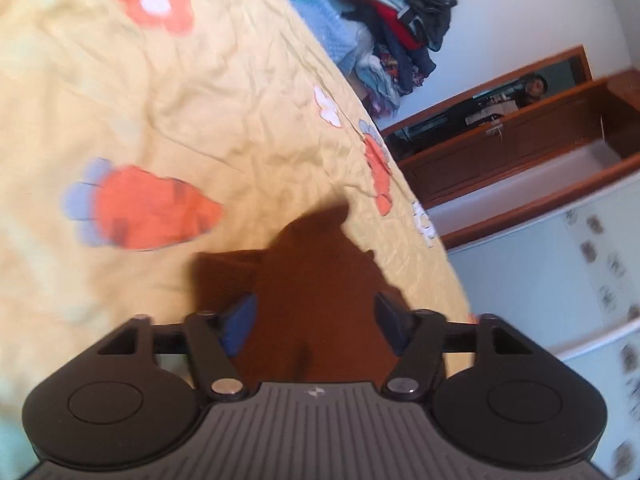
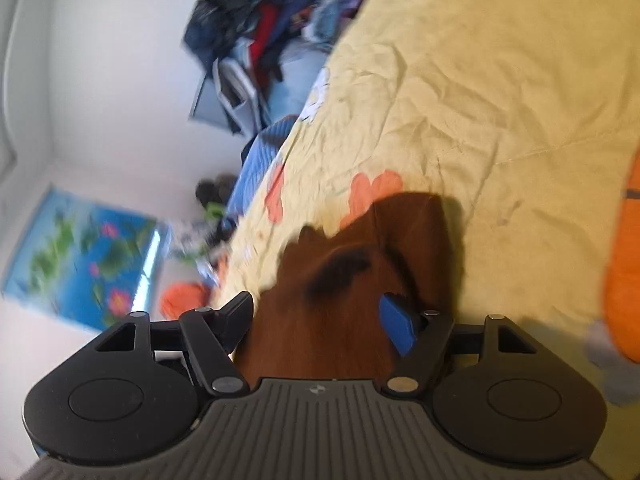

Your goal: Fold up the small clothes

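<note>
A small brown garment (image 1: 316, 280) lies between the fingers of my left gripper (image 1: 316, 320) over the yellow flowered bedspread (image 1: 180, 100). The left jaws stand apart with the brown cloth filling the gap. In the right wrist view the same brown garment (image 2: 340, 280) fills the gap of my right gripper (image 2: 320, 320), whose jaws also stand apart. The cloth hides both sets of fingertips, so the grip cannot be judged. Both views are blurred by motion.
A pile of dark and coloured clothes (image 1: 400, 20) sits at the bed's far end, also in the right wrist view (image 2: 272, 28). A blue quilt (image 2: 256, 172) shows under the bedspread. A wooden mirror frame (image 1: 520, 132) stands beside the bed. An orange cloth (image 2: 624, 260) lies at the right.
</note>
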`<action>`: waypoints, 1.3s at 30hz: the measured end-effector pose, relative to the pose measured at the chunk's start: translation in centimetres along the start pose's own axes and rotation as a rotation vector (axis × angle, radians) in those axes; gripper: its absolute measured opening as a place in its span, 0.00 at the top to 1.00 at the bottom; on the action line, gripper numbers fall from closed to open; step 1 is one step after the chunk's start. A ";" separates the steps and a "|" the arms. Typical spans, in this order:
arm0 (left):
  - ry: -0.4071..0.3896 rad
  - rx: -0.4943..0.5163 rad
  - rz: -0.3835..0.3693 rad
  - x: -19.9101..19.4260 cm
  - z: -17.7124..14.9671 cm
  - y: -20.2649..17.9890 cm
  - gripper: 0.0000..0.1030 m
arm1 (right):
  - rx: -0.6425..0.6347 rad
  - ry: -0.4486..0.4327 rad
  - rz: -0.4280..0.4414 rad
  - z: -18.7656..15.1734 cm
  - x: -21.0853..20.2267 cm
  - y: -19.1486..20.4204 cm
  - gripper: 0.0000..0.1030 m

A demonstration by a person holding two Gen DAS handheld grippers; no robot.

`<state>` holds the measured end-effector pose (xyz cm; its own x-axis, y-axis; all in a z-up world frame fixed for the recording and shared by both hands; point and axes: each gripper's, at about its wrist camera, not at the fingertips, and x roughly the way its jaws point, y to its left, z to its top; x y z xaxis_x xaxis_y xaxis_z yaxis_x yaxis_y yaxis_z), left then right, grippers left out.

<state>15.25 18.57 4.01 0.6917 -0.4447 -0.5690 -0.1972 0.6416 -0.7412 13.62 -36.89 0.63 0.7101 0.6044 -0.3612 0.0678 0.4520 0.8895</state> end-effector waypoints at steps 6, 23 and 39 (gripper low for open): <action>0.064 0.049 0.008 -5.4 -5.1 3.1 0.16 | -0.302 0.032 -0.285 -4.5 -3.4 1.5 0.24; 0.072 0.128 0.003 -3.8 -9.1 -0.8 0.91 | -0.207 0.197 -0.103 -7.9 -2.8 2.5 0.76; 0.023 0.249 0.076 -11.1 -12.1 0.7 0.28 | -0.206 0.149 -0.105 -11.2 -9.4 2.2 0.23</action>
<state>-0.97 16.45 5.53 0.6646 -0.4016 -0.6301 -0.0688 0.8068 -0.5868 -0.76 -34.29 2.84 0.5945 0.6302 -0.4994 -0.0193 0.6321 0.7746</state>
